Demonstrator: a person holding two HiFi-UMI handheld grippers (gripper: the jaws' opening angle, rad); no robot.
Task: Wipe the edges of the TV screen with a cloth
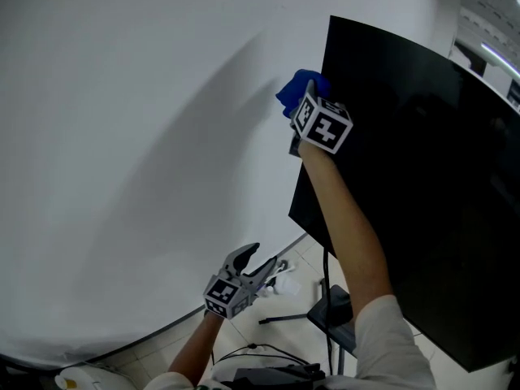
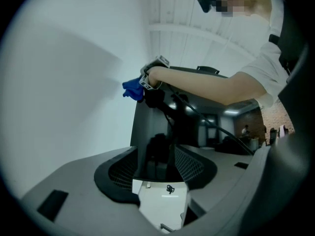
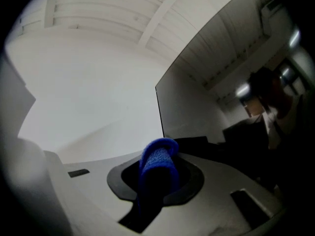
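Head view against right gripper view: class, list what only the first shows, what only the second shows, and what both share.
Only the head view: the left gripper, open with nothing in it; a stand's base on the floor; the person's right forearm. Only the right gripper view: the panelled ceiling, and the right gripper with its jaws shut on a fold of the blue cloth. Both: the blue cloth, the black TV screen and the white wall.
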